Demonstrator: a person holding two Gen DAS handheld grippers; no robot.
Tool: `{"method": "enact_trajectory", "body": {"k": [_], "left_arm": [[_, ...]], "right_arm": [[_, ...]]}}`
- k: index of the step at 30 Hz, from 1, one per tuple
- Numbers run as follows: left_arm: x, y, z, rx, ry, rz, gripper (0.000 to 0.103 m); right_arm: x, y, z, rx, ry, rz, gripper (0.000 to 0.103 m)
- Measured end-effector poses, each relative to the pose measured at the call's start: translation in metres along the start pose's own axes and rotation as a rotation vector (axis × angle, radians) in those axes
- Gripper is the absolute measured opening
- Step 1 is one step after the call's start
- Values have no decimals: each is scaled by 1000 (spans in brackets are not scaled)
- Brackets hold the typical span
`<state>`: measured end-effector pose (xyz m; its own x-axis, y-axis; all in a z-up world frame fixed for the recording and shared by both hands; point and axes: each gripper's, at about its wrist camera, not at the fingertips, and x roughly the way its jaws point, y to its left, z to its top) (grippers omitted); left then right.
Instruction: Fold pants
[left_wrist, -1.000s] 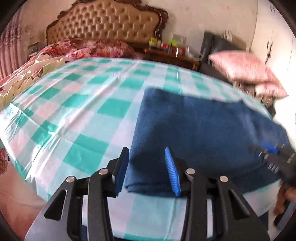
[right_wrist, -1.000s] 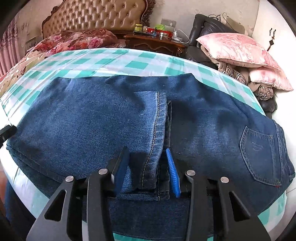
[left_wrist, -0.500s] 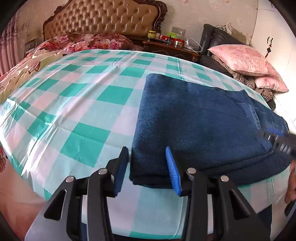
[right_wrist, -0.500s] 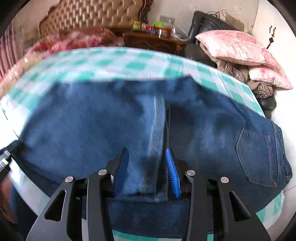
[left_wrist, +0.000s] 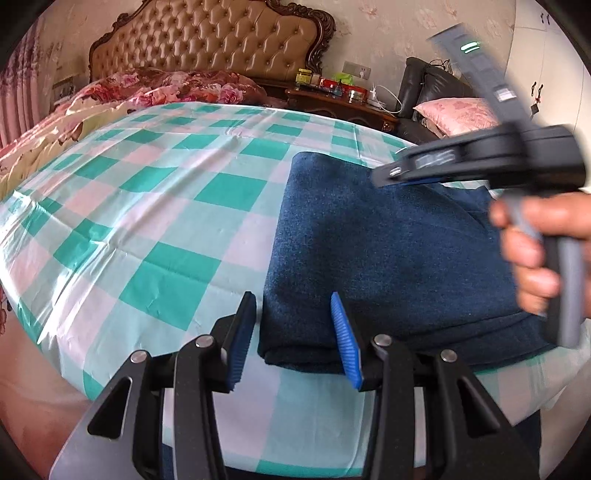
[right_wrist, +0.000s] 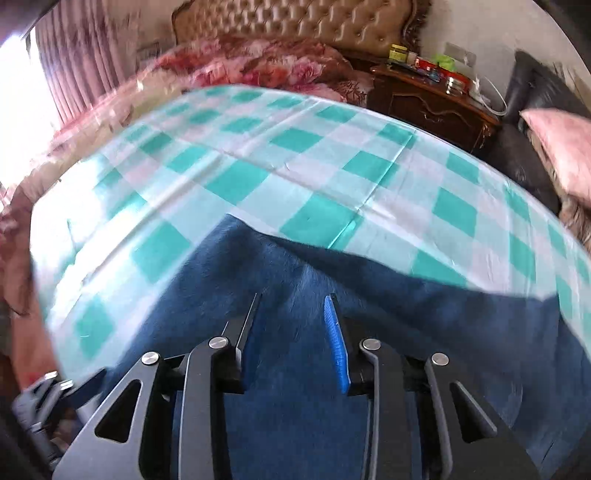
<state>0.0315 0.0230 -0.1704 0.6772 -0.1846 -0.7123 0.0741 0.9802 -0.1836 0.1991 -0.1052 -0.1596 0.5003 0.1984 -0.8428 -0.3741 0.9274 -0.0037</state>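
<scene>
The dark blue jeans (left_wrist: 376, 251) lie folded flat on the green-and-white checked bedsheet (left_wrist: 155, 206). My left gripper (left_wrist: 293, 334) is open at the near left corner of the jeans, its blue pads either side of the folded edge. My right gripper (right_wrist: 291, 339) is open and empty, raised over the jeans (right_wrist: 303, 369). It also shows in the left wrist view (left_wrist: 480, 162), held in a hand above the right part of the jeans, blurred.
A tufted headboard (left_wrist: 210, 40) and floral quilt (left_wrist: 173, 86) stand at the far end of the bed. A wooden nightstand (left_wrist: 340, 103) with small jars and a dark chair with a pink pillow (left_wrist: 458, 114) stand at the right.
My right gripper has lifted off the trouser hem and swung left over the jeans. It has come into the left wrist view, high at the right. My left gripper has barely moved.
</scene>
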Motion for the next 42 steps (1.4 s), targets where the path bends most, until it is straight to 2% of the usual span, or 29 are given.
{"method": "enact_trajectory", "body": {"k": [2, 6, 10, 16, 18, 20, 23, 26, 29, 31, 35, 38, 42], "left_arm": [[-3, 6, -1, -40, 4, -38, 42], [-13, 15, -11, -103, 2, -122, 42], [-15, 34, -15, -226, 9, -226, 38], [-11, 52, -14, -349, 33, -326, 34], [-11, 58, -13, -392, 30, -329, 35], [-9, 56, -9, -367, 34, -318, 36], [-6, 51, -3, -322, 62, -296, 33], [-4, 57, -4, -357, 89, -322, 24], [-6, 56, -3, -332, 86, -343, 16], [-10, 53, 0, -311, 72, -344, 16], [-22, 42, 5, -245, 36, -309, 15], [-30, 31, 9, -181, 9, -259, 15], [-38, 15, 11, -91, -23, -186, 15]], "right_arm": [[17, -1, -1, 0, 32, -22, 31], [15, 2, -6, -25, 7, -44, 30], [17, 3, -5, -27, 13, -51, 30], [18, 7, 0, -43, 40, -73, 31], [18, 7, 0, -45, 38, -74, 32], [17, 8, -1, -51, 24, -97, 37], [17, 10, -3, -60, 11, -128, 40], [18, 12, -3, -62, 15, -145, 41], [17, 17, -2, -85, 20, -178, 41], [13, 20, 0, -96, 19, -188, 44], [-3, 27, 10, -113, -6, -181, 55], [-15, 32, 24, -104, 1, -166, 56], [-22, 37, 41, -54, 60, -69, 56]]}}
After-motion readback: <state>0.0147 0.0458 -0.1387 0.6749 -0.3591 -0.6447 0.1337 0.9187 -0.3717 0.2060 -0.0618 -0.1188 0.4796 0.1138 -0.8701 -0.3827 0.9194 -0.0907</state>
